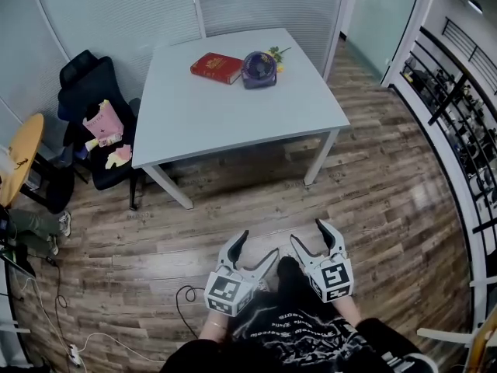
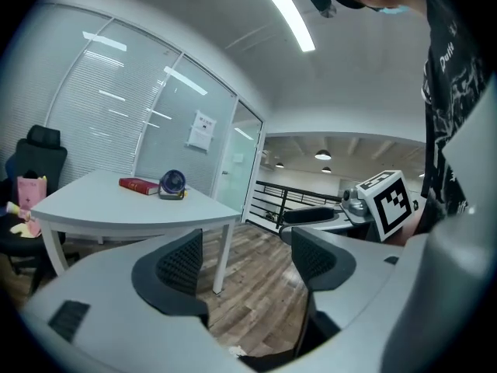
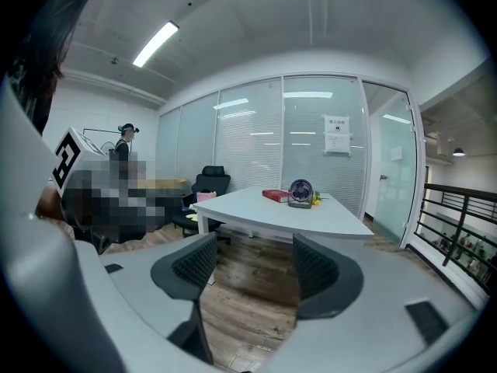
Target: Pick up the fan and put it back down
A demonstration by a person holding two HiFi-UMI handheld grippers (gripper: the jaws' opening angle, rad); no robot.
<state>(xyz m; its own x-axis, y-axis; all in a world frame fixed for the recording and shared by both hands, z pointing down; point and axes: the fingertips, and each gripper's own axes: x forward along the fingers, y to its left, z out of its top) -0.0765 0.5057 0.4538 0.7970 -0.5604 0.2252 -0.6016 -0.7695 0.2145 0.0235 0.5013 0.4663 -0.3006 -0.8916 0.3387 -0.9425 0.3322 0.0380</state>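
Observation:
A small dark purple fan (image 1: 258,69) stands upright at the far side of the white table (image 1: 233,107), next to a red book (image 1: 217,67). The fan (image 2: 172,183) shows small and distant in the left gripper view, and the fan (image 3: 300,193) likewise in the right gripper view. Both grippers hang over the wooden floor close to the person's body, well short of the table. My left gripper (image 1: 257,249) is open with nothing between its jaws. My right gripper (image 1: 309,235) is open too, jaws empty.
A black office chair (image 1: 93,123) with pink items on it stands left of the table. Yellow flowers (image 1: 276,55) lie beside the fan. A black railing (image 1: 454,123) runs along the right. Cables (image 1: 70,340) trail on the floor at the left. A round wooden tabletop (image 1: 19,158) sits at far left.

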